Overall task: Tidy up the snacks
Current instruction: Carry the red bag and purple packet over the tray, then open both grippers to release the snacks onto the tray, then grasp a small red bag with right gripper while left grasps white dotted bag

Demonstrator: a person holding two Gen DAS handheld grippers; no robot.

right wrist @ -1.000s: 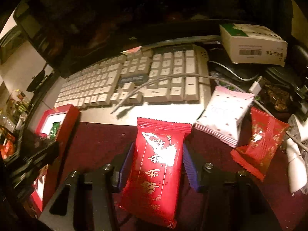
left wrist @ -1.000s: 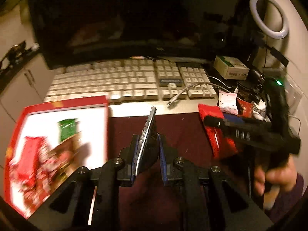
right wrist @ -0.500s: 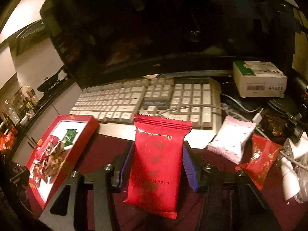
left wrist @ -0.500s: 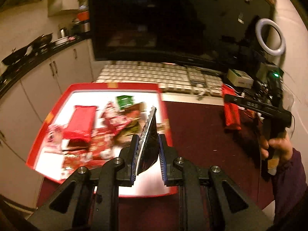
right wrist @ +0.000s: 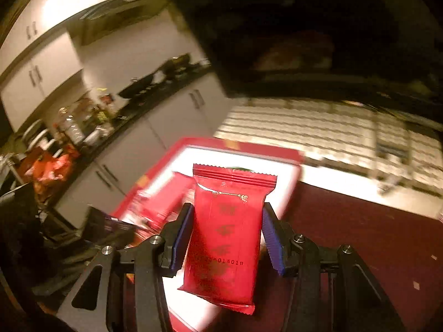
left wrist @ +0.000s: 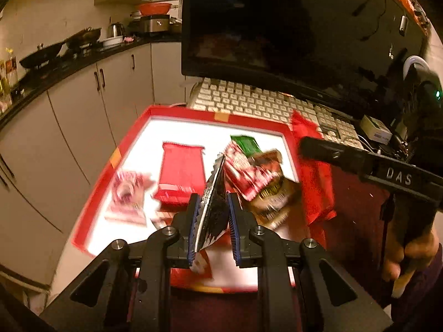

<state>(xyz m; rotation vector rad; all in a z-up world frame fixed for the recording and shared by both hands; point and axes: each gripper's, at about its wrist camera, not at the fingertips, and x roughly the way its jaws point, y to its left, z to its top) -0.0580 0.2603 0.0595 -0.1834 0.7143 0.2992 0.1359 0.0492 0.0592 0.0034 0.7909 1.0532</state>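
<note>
My left gripper [left wrist: 211, 207] is shut on a dark snack packet [left wrist: 213, 202] held edge-on above the red tray [left wrist: 177, 112]. The tray has a white floor and holds several snacks, among them a red packet [left wrist: 180, 171] and a green one [left wrist: 245, 144]. My right gripper [right wrist: 225, 229] is shut on a red snack packet [right wrist: 225, 232] and holds it above the near right part of the tray [right wrist: 241, 149]. In the left wrist view the right gripper [left wrist: 310, 149] reaches in from the right with its red packet [left wrist: 315, 188] hanging at the tray's right rim.
A white keyboard [left wrist: 257, 102] lies behind the tray under a dark monitor [left wrist: 290, 27]. A maroon mat [right wrist: 360, 235] covers the desk to the right. Kitchen cabinets [left wrist: 83, 105] stand to the left. A small box [left wrist: 375, 128] and cables sit at the far right.
Both grippers have swung left with their packets. The right gripper lifted the red packet off the mat and now holds it over the tray. The left gripper came nearer the tray.
</note>
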